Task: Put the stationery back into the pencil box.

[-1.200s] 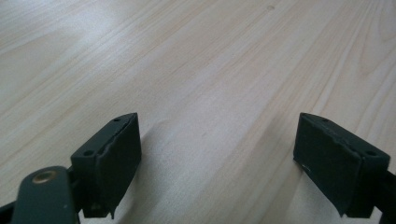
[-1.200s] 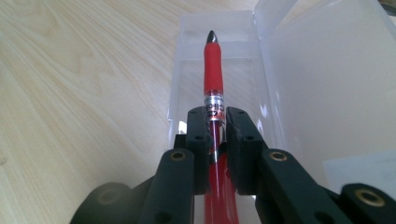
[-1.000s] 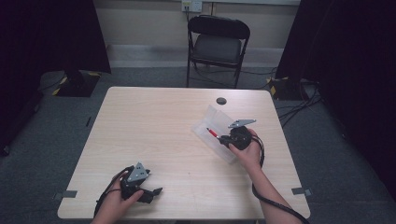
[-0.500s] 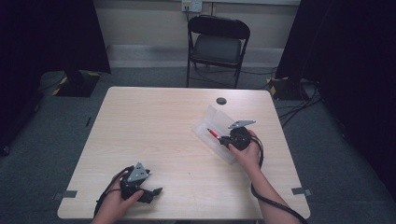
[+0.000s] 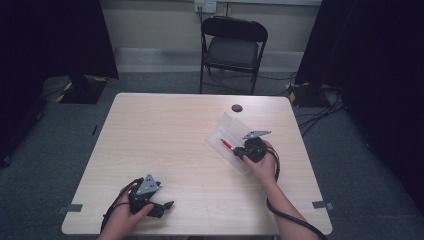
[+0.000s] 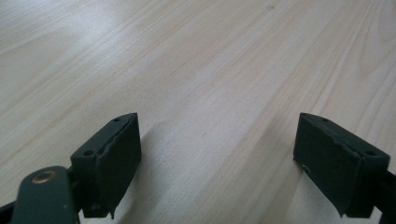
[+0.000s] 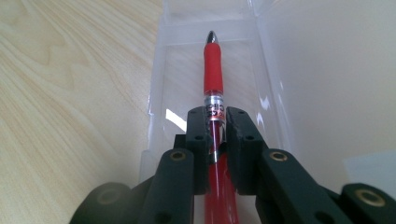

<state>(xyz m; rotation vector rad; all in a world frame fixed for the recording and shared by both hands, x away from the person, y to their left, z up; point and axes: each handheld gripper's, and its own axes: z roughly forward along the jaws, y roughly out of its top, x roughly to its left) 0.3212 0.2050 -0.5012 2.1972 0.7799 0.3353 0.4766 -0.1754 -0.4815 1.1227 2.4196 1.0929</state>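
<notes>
A red pen (image 7: 213,79) with a silver tip lies lengthwise over the tray of a clear plastic case (image 7: 159,84), its lid open to the right. My right gripper (image 7: 215,122) is shut on the pen's barrel, with the red grip and tip sticking out ahead. In the high view the right gripper (image 5: 239,151) sits over the clear case (image 5: 224,126) at the table's right middle, and the pen (image 5: 226,144) pokes out toward the left. My left gripper (image 5: 162,206) rests near the table's front edge, open (image 6: 217,154), with bare wood between its jaws.
A small dark round disc (image 5: 237,108) lies near the far edge of the light wooden table (image 5: 165,140). A black folding chair (image 5: 231,47) stands behind the table. Cables trail from both grippers over the front edge.
</notes>
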